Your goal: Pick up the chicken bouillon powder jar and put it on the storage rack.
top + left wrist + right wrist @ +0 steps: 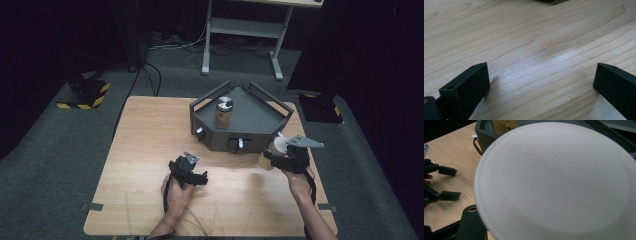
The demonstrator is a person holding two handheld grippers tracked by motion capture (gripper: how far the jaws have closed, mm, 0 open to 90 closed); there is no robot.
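Note:
A seasoning bottle [272,152] with a white lid hangs tilted just above the table, beside the front right corner of the dark grey rack [260,125]. My right gripper [276,156] is shut on it. In the right gripper view the white lid [554,182] looms close, and one black finger [471,225] shows under its left rim. My left gripper [203,178] rests low over the table's front middle. Its jaws stand wide open over bare wood [541,75]. The same gripper [457,183] shows open in the right gripper view.
A jar [224,112] with a silver lid and amber contents stands in the rack's left part. The rack has knobs [240,144] on its front faces. The wooden table [150,130] ends in dark carpet on all sides. A desk frame [245,30] stands behind.

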